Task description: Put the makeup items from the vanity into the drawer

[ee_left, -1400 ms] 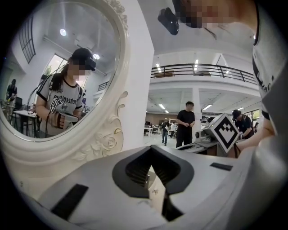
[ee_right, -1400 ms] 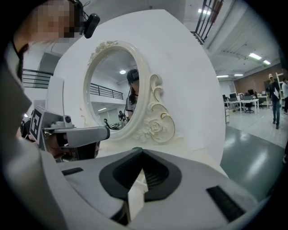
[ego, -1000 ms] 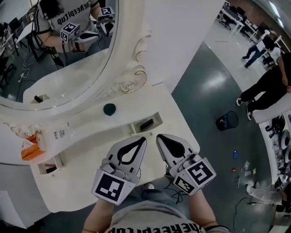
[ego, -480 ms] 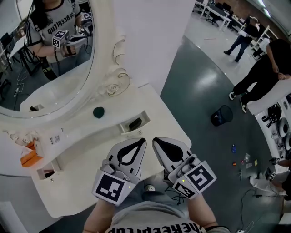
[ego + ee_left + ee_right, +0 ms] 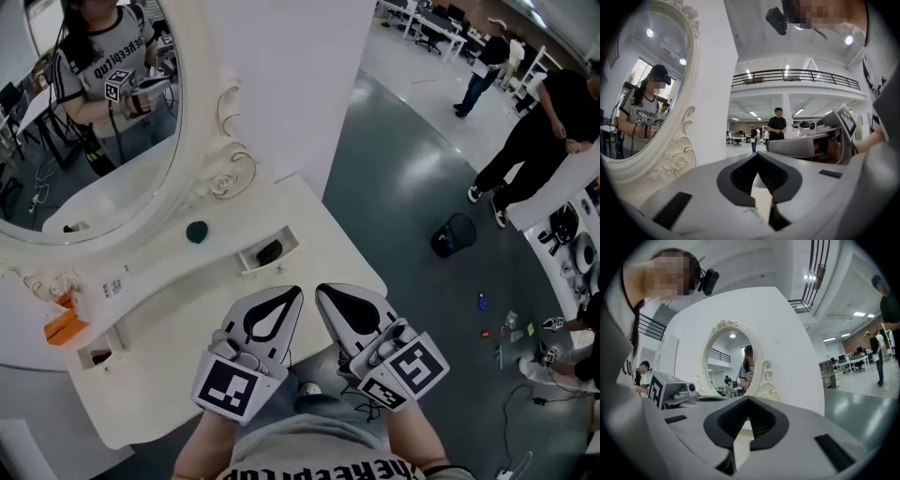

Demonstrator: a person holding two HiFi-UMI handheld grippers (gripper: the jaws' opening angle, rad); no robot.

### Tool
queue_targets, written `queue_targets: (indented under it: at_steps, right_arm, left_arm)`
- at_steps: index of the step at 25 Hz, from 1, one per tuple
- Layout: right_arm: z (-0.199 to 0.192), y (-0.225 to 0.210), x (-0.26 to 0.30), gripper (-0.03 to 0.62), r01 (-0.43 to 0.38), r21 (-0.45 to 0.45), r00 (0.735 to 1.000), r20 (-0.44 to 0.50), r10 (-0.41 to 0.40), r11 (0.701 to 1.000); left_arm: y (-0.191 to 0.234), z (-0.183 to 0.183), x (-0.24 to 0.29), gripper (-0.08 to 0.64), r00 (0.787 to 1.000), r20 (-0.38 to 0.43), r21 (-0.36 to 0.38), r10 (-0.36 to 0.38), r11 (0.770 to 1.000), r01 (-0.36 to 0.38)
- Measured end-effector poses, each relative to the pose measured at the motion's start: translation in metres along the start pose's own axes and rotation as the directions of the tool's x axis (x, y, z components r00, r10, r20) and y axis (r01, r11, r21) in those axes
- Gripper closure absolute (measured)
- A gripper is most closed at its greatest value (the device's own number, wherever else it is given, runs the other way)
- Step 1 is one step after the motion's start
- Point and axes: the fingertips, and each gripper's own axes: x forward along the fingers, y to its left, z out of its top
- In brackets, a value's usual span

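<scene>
- The left gripper point(image 5: 292, 298) point(image 5: 757, 155) hovers over the front edge of the white vanity point(image 5: 178, 323). Its jaws are pressed together at the tips and nothing is between them.
- The right gripper point(image 5: 325, 295) point(image 5: 747, 400) sits just beside it, to its right. Its jaws are also closed tip to tip and empty.
- Both grippers point towards the oval mirror point(image 5: 94, 141), which reflects the person holding them.
- A round dark-green item point(image 5: 196, 232) stands on the raised ledge below the mirror, well apart from both grippers.
- A small drawer point(image 5: 246, 264) in that ledge is pulled open just right of the green item, and a dark item point(image 5: 269, 251) lies inside it.
- A second small drawer point(image 5: 84, 349) stands open at the vanity's left end. Something dark is in it, too small to make out.
- An orange box point(image 5: 58, 322) sits on the ledge near that left drawer.
- A black bin point(image 5: 453, 236) stands on the grey floor to the right, and people stand beyond it.
</scene>
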Motion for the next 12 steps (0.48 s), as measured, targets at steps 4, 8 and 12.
queue_targets:
  at_steps: [4, 8, 12]
  right_arm:
    - [0.004, 0.001, -0.007, 0.584, 0.003, -0.004, 1.000, 0.008, -0.003, 1.000]
    - [0.006, 0.003, -0.013, 0.584, 0.004, -0.010, 1.000, 0.014, -0.004, 1.000]
    - [0.006, 0.005, -0.017, 0.584, 0.005, -0.014, 1.000, 0.017, -0.005, 1.000]
  left_arm:
    - [-0.006, 0.003, -0.001, 0.545, 1.000, 0.002, 0.005, -0.001, 1.000, 0.001]
    - [-0.011, 0.005, -0.003, 0.545, 1.000, 0.005, 0.013, -0.001, 1.000, 0.001]
    - [-0.015, 0.005, -0.004, 0.545, 1.000, 0.006, 0.017, -0.001, 1.000, 0.001]
